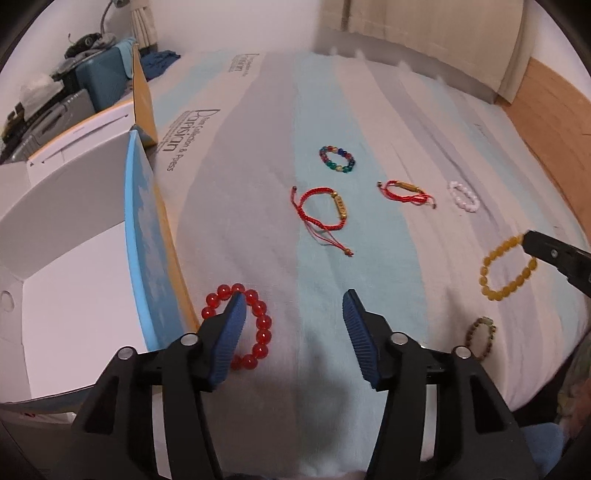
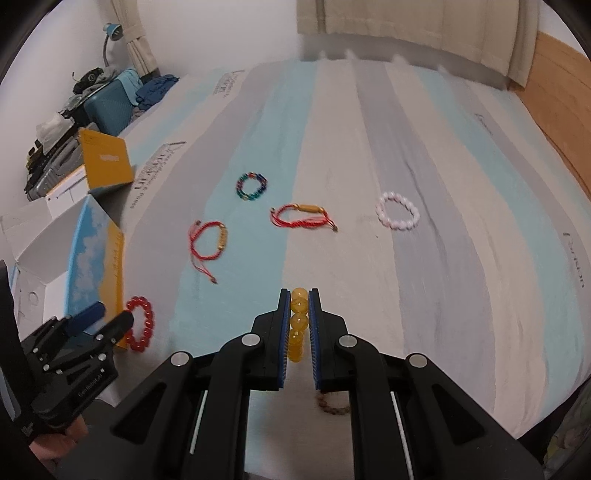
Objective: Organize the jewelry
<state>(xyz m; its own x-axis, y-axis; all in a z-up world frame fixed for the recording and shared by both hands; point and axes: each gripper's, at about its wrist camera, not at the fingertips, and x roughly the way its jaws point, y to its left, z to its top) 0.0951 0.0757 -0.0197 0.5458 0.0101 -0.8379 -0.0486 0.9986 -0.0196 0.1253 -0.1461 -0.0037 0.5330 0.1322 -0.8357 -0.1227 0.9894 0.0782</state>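
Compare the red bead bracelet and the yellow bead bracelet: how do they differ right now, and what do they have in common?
The red bead bracelet lies on the bed beside the open box; the yellow bead bracelet is clamped in the right gripper. The left gripper stands open at the red one, one pad inside its loop, not pressing it; the yellow one's beads are squeezed between shut pads. Red beads are deep red, yellow ones amber. Both are loops of round beads.

Striped bedsheet [image 2: 424,155], beige curtain [image 2: 406,26], teal suitcase [image 2: 110,107], desk lamp [image 2: 110,33].

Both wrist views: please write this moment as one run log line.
left claw: open over red bead bracelet | right claw: shut on yellow bead bracelet | open box: beside red bracelet
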